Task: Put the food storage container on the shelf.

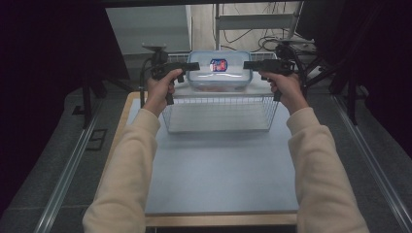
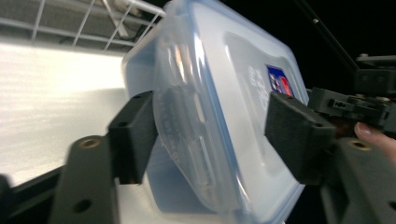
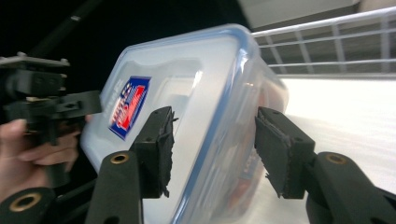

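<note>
A: While the left gripper (image 1: 193,66) sits at nine o'clock of the box (image 1: 219,73), how do its jaws stand?

B: Spread. They straddle the box's left end, one pad (image 2: 133,135) under the wall and the other over the lid (image 2: 243,93), but I see a gap at the lid side, so they are not pinching.

A: Where is the box itself?

B: On the far rim of the wire basket (image 1: 219,114), at twelve o'clock of the table (image 1: 221,170), lying flat with its label up.

A: And the lid?

B: Blue-rimmed, closed on the clear box, with a red and blue sticker (image 1: 219,64) in the middle.

A: Now the right gripper (image 1: 247,65)?

B: At three o'clock of the box, held level by the right hand (image 1: 286,90). Its jaws bracket the right end, one pad (image 3: 156,149) against the lid, the other (image 3: 280,154) beside the wall. Daylight shows on the wall side; I read them as spread, not gripping.

A: Anything inside the box?

B: Something reddish, too blurred to name.
</note>
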Motion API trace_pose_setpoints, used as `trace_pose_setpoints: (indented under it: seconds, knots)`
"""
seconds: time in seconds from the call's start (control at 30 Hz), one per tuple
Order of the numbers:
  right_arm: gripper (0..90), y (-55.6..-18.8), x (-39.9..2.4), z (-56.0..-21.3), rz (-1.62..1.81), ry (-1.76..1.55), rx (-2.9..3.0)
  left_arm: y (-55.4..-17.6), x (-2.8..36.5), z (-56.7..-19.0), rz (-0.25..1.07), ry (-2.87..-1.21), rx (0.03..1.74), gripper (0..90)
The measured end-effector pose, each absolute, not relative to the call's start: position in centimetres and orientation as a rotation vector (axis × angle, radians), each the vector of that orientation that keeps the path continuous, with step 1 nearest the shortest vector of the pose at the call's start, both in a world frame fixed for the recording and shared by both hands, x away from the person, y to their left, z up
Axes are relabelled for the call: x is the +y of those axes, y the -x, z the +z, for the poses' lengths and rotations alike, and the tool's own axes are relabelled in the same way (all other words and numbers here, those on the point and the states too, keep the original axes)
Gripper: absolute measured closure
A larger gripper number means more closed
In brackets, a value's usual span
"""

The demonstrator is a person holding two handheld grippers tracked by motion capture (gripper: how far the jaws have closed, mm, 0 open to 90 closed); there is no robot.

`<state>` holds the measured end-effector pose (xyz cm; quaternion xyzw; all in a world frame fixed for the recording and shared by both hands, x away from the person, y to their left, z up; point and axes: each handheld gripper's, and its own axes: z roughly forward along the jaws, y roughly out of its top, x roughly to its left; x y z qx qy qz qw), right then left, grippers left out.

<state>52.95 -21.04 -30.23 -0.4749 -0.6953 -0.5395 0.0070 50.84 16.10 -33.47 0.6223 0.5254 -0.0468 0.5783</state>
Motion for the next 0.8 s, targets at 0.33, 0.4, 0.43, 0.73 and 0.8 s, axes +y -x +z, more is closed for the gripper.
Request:
trace_pose_setpoints:
  seconds: [0.33, 0.4, 0.43, 0.73, 0.8]
  knots:
    - [42.0, -51.7, -20.5, -30.7, -1.746, 1.576, -2.234, -51.1, 15.9, -33.9, -0.039, -1.444, 1.267, 16.6]
    - [38.2, -51.2, -20.7, -30.6, -1.786, 1.564, -2.241, -50.7, 16.4, -33.5, -0.013, -1.426, 1.250, 15.3]
    - [35.9, -51.0, -20.9, -30.5, -1.799, 1.553, -2.250, -50.2, 16.6, -33.2, 0.009, -1.419, 1.238, 15.2]
    - [27.2, -46.7, -22.8, -30.6, -1.871, 1.366, -2.394, -45.4, 17.7, -32.9, 0.073, -1.491, 1.126, 16.1]
    - [26.2, -45.4, -23.3, -30.9, -1.871, 1.316, -2.429, -43.9, 17.9, -33.2, 0.060, -1.479, 1.104, 16.9]
